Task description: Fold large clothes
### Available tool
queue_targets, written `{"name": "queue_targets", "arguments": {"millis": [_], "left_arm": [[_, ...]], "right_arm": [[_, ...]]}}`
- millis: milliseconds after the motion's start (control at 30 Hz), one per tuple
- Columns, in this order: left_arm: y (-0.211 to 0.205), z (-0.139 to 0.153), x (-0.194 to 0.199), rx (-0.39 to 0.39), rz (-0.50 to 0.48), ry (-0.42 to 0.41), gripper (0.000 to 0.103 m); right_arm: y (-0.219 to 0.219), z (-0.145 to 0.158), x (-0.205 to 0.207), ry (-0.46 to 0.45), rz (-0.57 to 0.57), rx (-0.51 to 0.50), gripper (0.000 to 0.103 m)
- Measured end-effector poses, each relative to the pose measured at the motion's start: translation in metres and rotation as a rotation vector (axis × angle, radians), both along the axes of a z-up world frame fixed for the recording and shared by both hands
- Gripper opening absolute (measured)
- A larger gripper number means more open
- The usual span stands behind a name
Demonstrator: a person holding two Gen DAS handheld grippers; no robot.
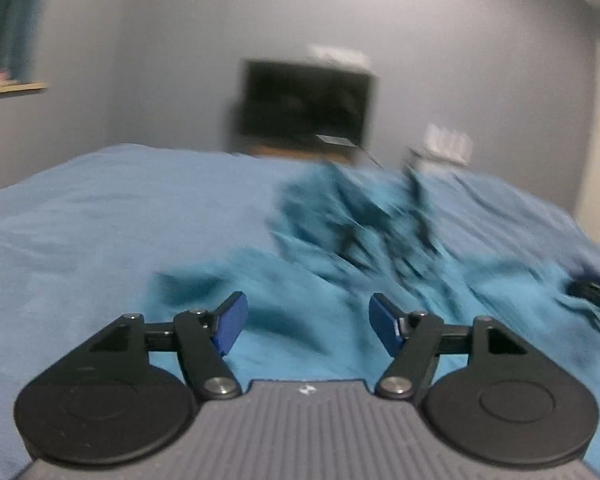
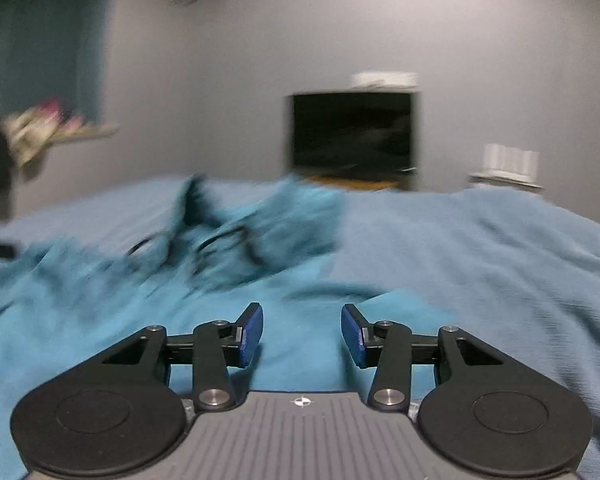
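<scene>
The teal garment (image 1: 340,240) lies crumpled on the blue bed (image 1: 100,220). Both the left gripper (image 1: 308,322) and right gripper (image 2: 302,332) stand apart, gripping nothing. Only the right view shows a cluttered shelf (image 2: 60,130). No writing is legible.

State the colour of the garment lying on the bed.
Teal garment, with dark markings; clearest in the right wrist view.

Dim, motion-blurred, fisheye-warped at edges

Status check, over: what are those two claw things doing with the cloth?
Left gripper open, right gripper open, jaws empty. Teal garment rumpled on the blue bedspread. Nothing in the way.
</scene>
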State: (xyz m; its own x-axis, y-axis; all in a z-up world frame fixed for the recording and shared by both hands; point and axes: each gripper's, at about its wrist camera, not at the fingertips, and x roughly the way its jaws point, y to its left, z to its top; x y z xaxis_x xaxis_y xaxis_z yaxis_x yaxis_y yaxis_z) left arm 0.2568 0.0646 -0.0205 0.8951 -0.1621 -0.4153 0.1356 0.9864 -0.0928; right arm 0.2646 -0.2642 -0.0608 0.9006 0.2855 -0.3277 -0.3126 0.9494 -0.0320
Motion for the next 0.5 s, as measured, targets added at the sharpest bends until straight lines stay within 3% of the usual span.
{"name": "queue_targets", "arguments": {"millis": [100,167,367,500], "left_arm": [[-0.027,-0.023,0.005,0.133,-0.024,0.069,0.067],[-0.024,-0.043,0.013,0.186,0.008,0.122,0.067],[0.001,-0.064,0.021,0.277,0.064,0.131,0.067],[-0.003,-0.047,0.006,0.281,0.117,0.157,0.067]], "right_arm": [[0.027,-0.018,0.008,0.051,-0.008,-0.186,0.047],[0.025,-0.029,0.015,0.081,-0.038,-0.223,0.046],[-0.015,-0.040,0.028,0.095,-0.207,-0.143,0.045],[-0.017,-0.033,0.013,0.107,-0.241,-0.072,0.047]]}}
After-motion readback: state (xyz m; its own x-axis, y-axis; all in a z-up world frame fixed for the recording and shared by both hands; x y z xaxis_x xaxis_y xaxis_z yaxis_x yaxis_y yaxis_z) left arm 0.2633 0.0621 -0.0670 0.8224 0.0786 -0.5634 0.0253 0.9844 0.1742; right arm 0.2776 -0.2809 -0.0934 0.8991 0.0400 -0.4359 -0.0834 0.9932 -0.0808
